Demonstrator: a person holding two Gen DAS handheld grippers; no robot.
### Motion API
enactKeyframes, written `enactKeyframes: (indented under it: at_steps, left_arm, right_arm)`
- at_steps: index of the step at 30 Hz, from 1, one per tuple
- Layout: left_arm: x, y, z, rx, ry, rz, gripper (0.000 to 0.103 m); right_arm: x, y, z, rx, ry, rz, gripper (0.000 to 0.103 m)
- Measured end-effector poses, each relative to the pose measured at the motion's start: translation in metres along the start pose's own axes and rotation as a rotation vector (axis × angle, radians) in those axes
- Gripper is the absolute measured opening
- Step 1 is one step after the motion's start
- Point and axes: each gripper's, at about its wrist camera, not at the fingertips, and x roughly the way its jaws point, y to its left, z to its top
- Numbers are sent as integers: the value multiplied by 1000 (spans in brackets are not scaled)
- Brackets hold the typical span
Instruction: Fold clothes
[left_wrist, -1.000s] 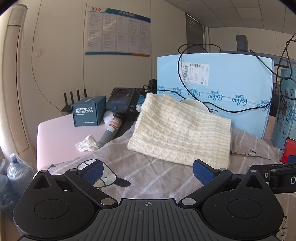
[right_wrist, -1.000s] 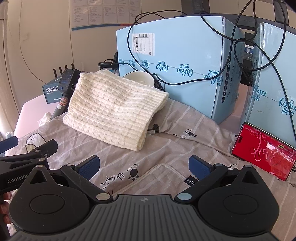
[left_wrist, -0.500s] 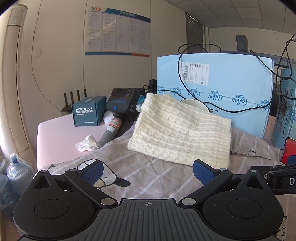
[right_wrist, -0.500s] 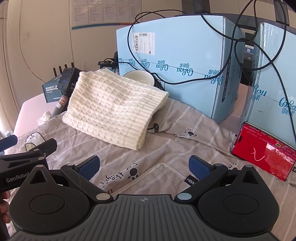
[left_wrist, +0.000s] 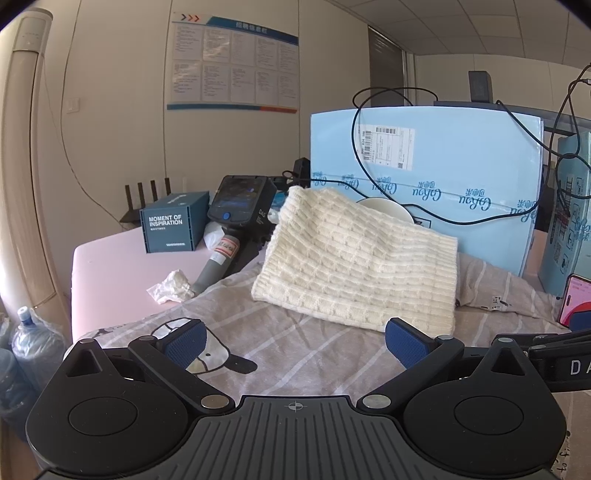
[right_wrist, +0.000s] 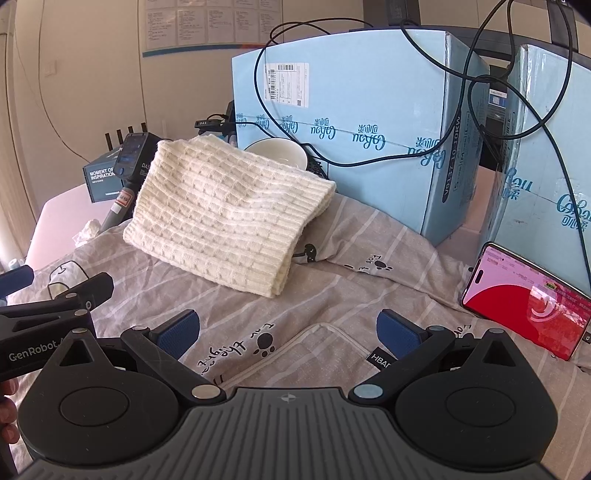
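Both grippers, left and right, were held over the striped cloth, jaws spread wide, nothing gripped, knit folded beyond

Left hand-held gripper and right hand-held gripper gape, empty

Phone leaning on blue box; bowl behind.

Near both tools the striped grey cloth lies open; farther off the folded cream knit blocks the middle, blue boxes wall the far side, a phone stands at right
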Motion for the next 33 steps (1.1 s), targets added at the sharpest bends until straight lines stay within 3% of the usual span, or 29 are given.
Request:
enactKeyframes:
  at_steps: [33]
  left_arm:
    - [0, -1, 0, 7, 3, -6, 103]
  right_arm:
    - [4, 1, -2, -14, 17, -10, 103]
